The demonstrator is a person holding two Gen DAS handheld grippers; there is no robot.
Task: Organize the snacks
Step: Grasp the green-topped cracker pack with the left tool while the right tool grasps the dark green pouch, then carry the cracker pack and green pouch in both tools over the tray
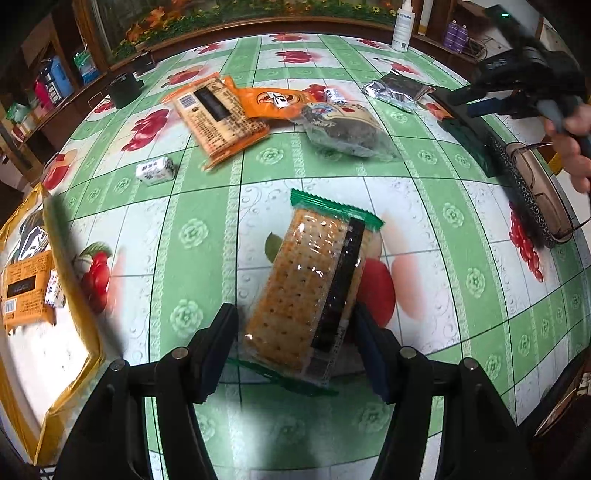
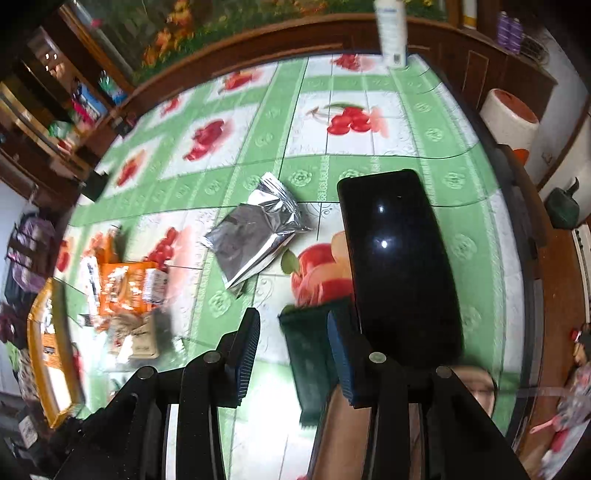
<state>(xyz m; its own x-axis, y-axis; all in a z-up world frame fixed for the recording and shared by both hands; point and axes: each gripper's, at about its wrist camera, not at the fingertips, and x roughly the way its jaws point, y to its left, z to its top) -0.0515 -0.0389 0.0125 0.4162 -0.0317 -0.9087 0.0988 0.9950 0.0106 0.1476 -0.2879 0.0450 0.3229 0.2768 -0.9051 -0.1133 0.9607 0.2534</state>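
A clear, green-edged cracker packet (image 1: 306, 280) sits between the fingers of my left gripper (image 1: 295, 336), which is shut on its near end above the tablecloth. To the left is a yellow-rimmed tray (image 1: 79, 295) holding an orange packet (image 1: 26, 291). My right gripper (image 2: 295, 343) is open. A dark green packet (image 2: 310, 354) lies on the table between its fingers, close to the right pad, with a gap at the left pad. The left wrist view shows this right gripper (image 1: 476, 103) at the far right, over the green packet (image 1: 465, 140).
Loose on the floral tablecloth are two orange packets (image 1: 221, 118), a dark cake in clear wrap (image 1: 343, 133), a silver pouch (image 2: 255, 236) and a small white sweet (image 1: 155, 171). A black phone (image 2: 399, 266), a glasses case (image 1: 532, 192) and a spray bottle (image 1: 402, 26) stand to the right.
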